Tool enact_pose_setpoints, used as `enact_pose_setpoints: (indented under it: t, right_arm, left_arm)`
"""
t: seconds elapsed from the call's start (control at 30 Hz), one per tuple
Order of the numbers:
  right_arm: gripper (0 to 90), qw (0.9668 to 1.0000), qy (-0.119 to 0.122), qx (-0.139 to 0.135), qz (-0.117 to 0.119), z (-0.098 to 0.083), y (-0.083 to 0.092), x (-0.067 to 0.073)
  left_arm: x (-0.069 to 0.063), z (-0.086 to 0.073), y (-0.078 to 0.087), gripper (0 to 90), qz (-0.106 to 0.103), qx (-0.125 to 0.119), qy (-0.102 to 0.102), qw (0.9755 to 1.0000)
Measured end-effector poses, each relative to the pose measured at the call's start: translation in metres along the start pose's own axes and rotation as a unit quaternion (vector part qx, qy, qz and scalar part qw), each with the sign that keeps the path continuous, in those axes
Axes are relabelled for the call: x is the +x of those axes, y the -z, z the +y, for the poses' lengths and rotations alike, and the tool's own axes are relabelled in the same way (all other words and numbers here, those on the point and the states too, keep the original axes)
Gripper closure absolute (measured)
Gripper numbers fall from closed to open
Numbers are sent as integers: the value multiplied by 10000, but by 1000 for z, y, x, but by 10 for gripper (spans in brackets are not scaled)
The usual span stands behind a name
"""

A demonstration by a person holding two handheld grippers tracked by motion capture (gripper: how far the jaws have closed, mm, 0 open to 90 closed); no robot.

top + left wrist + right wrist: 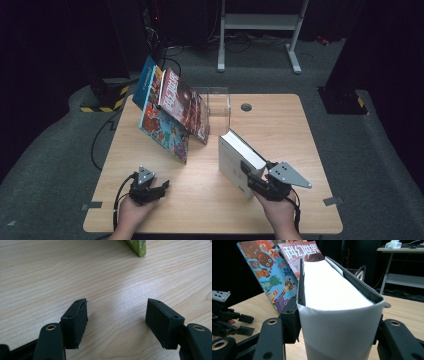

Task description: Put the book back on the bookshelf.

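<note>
Right gripper (337,340) pinched thick book (332,290) by its spine; left gripper (116,317), at 7 o'clock, spread empty; book could tip onto leaning magazines (170,112) at 11 o'clock if grip loosened.

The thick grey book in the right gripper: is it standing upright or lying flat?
Upright. The thick grey book stands on its edge on the table, page edges facing up, with the right gripper clamped on its spine.

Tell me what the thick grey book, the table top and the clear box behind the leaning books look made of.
Thick grey book: paper block with a matte grey cover, possibly cloth or coated paper; white page edges show. Table top: light wood or wood-look laminate, going by its printed-looking grain and faint sheen. Clear box: transparent rigid plastic, probably acrylic; the table shows through its walls.
</note>
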State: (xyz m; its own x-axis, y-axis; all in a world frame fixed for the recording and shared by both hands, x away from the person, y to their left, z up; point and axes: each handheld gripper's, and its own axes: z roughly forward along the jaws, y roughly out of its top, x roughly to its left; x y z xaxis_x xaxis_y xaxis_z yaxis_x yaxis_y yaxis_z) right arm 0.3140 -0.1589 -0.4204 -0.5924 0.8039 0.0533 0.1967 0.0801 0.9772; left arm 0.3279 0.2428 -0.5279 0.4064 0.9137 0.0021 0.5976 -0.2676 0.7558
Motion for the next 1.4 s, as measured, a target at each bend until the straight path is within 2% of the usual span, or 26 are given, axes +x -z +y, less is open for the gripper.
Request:
enact_pose_setpoints:
  t: [0.23, 0.3, 0.4, 0.9, 1.3, 1.4]
  right_arm:
    - [465, 10000, -9, 55, 16, 1, 0, 0]
    - [501, 10000, 38, 69, 37, 1, 0, 0]
    - [528, 9998, 187, 69, -71, 1, 0, 5]
    - [537, 9997, 159, 172, -77, 9, -9, 1]
    - [542, 9990, 185, 300, -264, 21, -23, 8]
    - [542, 9987, 270, 317, -309, 24, -25, 9]
  left_arm:
    - [-1, 0, 0, 338, -70, 2, -47, 10000]
    - [-1, 0, -1, 338, -68, -2, -47, 10000]
    - [-2, 0, -1, 338, -64, -9, -65, 10000]
    - [-2, 0, -1, 339, -64, -7, -64, 10000]
    - [-2, 0, -1, 337, -72, -5, -68, 10000]
    - [-2, 0, -1, 336, -78, -4, -69, 9999]
